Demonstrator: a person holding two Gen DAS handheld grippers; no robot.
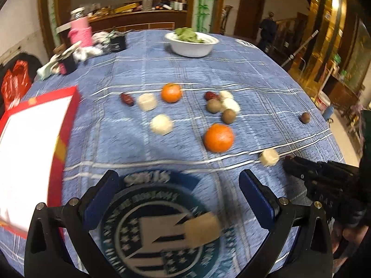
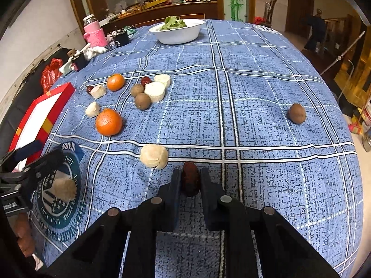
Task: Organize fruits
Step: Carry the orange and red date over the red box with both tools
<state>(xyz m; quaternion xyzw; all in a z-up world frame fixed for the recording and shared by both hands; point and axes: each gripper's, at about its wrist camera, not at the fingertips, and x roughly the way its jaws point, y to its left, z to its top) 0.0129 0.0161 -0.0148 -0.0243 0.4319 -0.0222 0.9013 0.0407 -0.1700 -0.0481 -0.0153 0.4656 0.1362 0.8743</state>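
My right gripper is shut on a dark red date, its pads pressing both sides just above the blue checked cloth. A beige fruit chunk lies just left of it. My left gripper stands open over the round logo, with a blurred beige chunk lying between its fingers, untouched. Further out lie two oranges, several kiwis, white chunks and two more dates. One kiwi sits alone at the right.
A red box with a white inside lies at the left table edge. A white bowl of greens stands at the far side, with a pink bottle and clutter at the far left. The cloth drops off at the right.
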